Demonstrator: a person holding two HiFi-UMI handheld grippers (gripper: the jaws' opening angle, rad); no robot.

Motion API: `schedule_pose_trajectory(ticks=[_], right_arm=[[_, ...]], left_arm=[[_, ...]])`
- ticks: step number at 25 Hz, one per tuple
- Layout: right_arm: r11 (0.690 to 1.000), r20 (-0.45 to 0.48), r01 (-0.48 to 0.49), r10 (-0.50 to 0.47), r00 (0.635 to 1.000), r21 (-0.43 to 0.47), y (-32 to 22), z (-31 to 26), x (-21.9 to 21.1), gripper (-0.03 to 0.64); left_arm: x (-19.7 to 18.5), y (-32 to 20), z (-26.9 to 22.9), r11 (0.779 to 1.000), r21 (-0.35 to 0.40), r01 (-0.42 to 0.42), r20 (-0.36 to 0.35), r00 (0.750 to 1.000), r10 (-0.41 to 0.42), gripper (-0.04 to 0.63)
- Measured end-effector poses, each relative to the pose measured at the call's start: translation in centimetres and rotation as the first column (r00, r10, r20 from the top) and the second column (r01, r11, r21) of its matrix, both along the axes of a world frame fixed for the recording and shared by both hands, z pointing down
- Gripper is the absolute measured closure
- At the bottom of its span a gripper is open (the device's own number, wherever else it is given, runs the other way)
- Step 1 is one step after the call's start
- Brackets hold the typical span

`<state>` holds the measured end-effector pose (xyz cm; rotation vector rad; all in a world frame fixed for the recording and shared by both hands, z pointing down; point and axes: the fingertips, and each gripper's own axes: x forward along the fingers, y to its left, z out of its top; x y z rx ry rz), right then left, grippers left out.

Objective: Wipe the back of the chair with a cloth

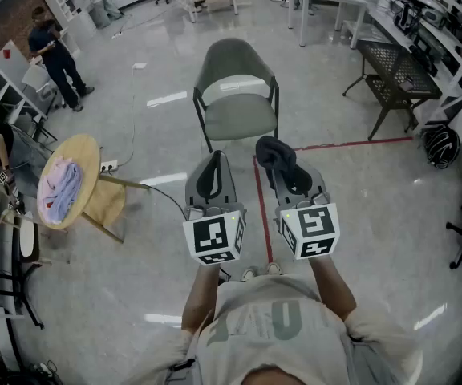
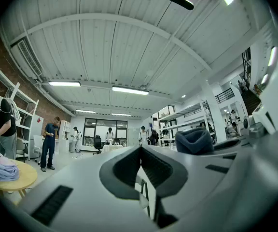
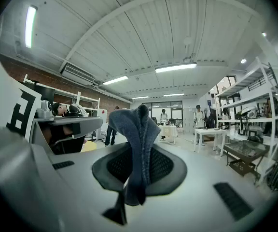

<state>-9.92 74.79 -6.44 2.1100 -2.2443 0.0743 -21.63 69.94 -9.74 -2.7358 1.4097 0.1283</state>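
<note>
The cloth was a dark blue, soft, limp piece, bunched and folded on itself. Judged light and compliant, it should conform to a curved surface, but it could slip out under drag unless a thick fold is pinched. The hold was on its lower folds, with the loose bulk standing up beyond the tips.

The right gripper had its fingers closed on the cloth, which ran between the ribbed pads and rose above them. The left gripper had its fingers brought together with nothing between them.

The chair, grey-green on a dark frame, stood on the floor ahead of both grippers with its seat toward the person. Its backrest was on the far side, apart from the cloth. A red line on the floor ran near the chair's right legs.

Wiping was judged not yet begun, since the cloth was held short of the chair and touched no part of it. To reach the backrest, the cloth would have to be carried forward over the seat.
</note>
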Motion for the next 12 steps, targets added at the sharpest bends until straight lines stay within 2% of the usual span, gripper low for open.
schedule_pose_trajectory(ticks=[8,12], right_arm=[[1.0,0.012,-0.006,0.006,1.0,0.006,-0.9,0.6,1.8,0.558],[1.0,0.05,-0.017,0.018,0.999,-0.004,-1.5,1.0,3.5,0.558]], left_arm=[[0.8,-1.1,-0.2,1.0,0.008,0.012,-0.016,1.0,-0.012,0.58],[1.4,-2.0,0.1,1.0,-0.008,0.025,-0.018,1.0,-0.025,0.58]])
